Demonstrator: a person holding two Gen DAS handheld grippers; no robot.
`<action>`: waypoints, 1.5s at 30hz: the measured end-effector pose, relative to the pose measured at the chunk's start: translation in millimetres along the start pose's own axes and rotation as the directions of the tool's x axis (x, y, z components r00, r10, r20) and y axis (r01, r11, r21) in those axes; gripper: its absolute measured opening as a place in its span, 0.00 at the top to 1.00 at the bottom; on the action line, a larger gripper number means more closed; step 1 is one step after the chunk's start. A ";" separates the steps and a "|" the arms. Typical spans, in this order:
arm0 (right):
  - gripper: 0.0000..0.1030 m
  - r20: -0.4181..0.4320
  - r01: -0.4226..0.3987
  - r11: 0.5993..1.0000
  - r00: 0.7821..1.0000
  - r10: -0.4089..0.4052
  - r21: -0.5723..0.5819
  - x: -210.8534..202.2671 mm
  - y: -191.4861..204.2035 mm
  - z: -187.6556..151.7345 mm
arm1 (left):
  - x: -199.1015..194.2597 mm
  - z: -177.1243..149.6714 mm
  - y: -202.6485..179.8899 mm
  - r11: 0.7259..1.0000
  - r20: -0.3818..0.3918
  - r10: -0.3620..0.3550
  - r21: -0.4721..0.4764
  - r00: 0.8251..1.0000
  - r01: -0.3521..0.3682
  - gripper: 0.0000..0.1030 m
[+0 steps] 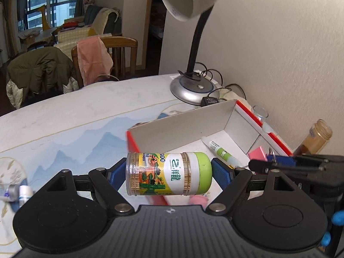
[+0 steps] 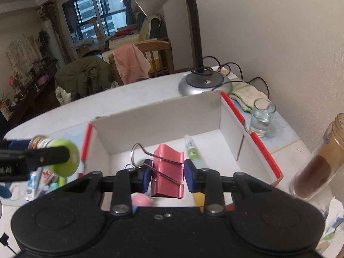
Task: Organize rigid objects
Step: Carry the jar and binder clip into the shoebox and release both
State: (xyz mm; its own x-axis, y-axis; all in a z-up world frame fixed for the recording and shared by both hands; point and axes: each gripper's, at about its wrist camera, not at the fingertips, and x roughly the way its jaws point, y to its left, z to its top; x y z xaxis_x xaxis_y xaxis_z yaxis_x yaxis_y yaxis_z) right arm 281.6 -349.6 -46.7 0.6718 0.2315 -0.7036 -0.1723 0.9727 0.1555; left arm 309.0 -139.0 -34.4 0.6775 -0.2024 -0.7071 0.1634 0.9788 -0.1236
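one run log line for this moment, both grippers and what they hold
left gripper: shut on toothpick jar | right gripper: shut on pink binder clip | both over open box | glue tube inside

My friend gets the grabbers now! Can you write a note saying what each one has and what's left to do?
Left gripper: shut on the toothpick jar, held sideways near the box.
Right gripper: shut on the pink binder clip, above the box.
Done: glue tube lies in the box.
Left: put jar and clip in; small items beside the box likely follow.
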 end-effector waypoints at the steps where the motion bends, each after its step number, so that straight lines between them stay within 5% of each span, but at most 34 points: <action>1: 0.70 -0.010 -0.004 1.000 1.000 0.004 -0.002 5.1 -3.3 0.1 | 6.7 2.4 -2.8 1.000 -0.006 0.000 0.002 1.000 0.000 0.20; 15: 0.70 -0.150 -0.086 0.987 0.987 0.065 -0.134 58.6 -2.8 -11.2 | 95.6 27.0 -37.0 0.998 -0.090 0.012 0.062 0.996 -0.006 0.20; 27: 0.70 -0.248 -0.109 0.971 0.967 0.054 -0.213 86.4 11.7 -17.2 | 152.7 21.8 -39.3 0.996 -0.229 0.051 0.086 0.972 -0.032 0.20; 31: 0.70 -0.258 -0.114 0.968 0.965 0.054 -0.224 89.1 13.4 -19.0 | 162.8 21.4 -37.0 0.997 -0.285 0.053 0.071 0.957 -0.034 0.20; 45: 0.61 -0.255 -0.114 0.976 0.965 0.064 -0.183 87.3 5.3 -17.6 | 161.0 21.3 -35.1 0.999 -0.293 0.021 0.045 0.956 -0.008 0.20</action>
State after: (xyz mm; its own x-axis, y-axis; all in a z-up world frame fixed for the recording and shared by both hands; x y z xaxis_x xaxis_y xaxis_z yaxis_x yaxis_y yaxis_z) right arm 326.8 -324.6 -119.5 0.4535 0.2817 -0.8456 -0.3767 0.9204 0.1046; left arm 427.6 -206.6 -129.1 0.4406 -0.1636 -0.8827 0.1898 0.9780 -0.0865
